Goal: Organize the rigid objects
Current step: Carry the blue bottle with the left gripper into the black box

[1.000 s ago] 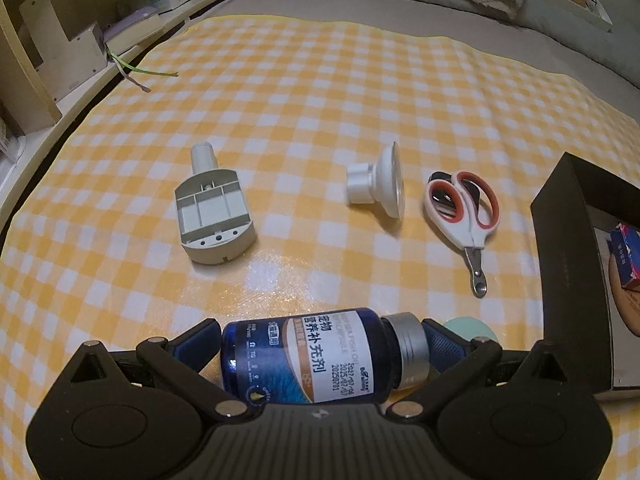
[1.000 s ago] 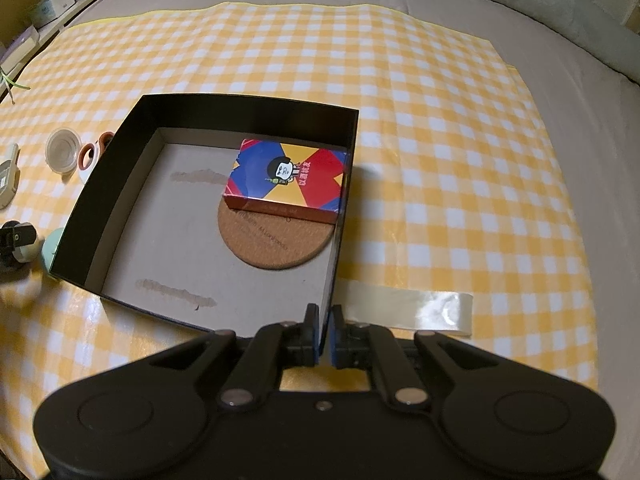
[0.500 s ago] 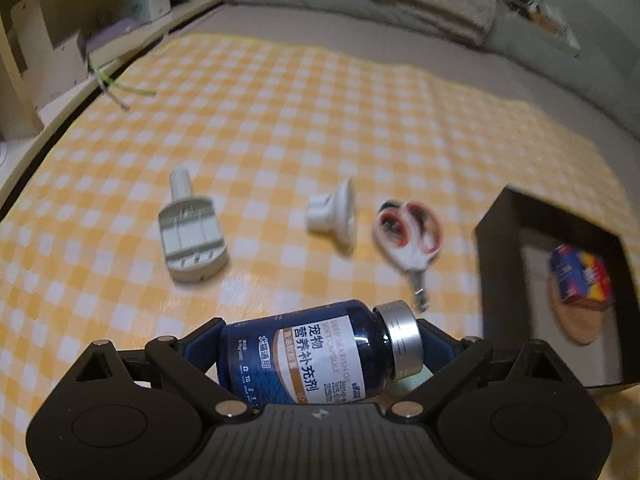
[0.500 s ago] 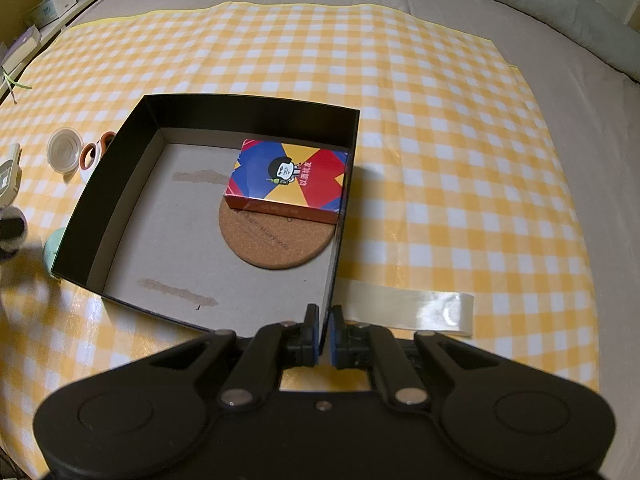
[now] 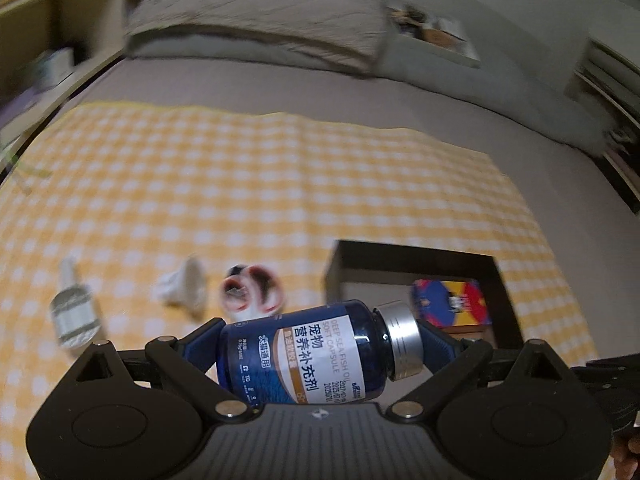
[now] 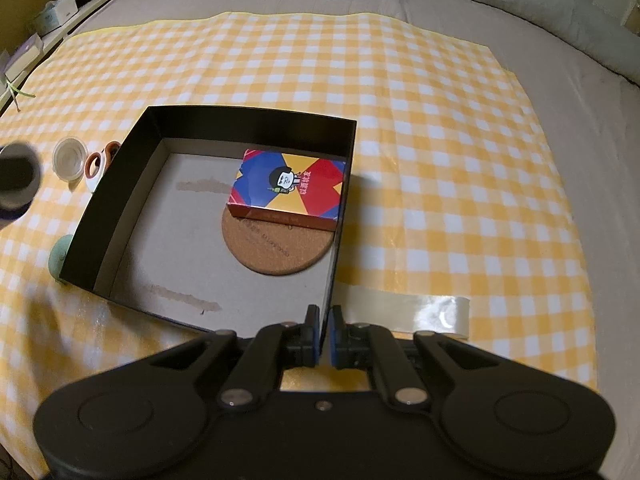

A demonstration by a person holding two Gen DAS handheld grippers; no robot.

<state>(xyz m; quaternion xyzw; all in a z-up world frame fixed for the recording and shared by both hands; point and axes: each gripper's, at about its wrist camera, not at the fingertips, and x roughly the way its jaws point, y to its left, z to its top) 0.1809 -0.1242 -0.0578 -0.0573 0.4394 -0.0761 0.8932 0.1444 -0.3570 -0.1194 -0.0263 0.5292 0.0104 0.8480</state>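
The left gripper (image 5: 320,344) clamps a blue bottle (image 5: 316,356) sideways, just left of the box (image 6: 120,196). The right gripper (image 6: 325,334) pinches that box's near wall.

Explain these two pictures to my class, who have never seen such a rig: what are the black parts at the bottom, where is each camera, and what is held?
No robot: a person holds tongs in each hand, a camera on each looking along its fingers. In the left view, the left tongs clamp a blue bottle lying sideways. In the right view, the right tongs pinch the wall of a black box, which holds a colourful card box resting partly on a cork coaster. Everything sits on a yellow checked cloth; scissors lie outside the box.
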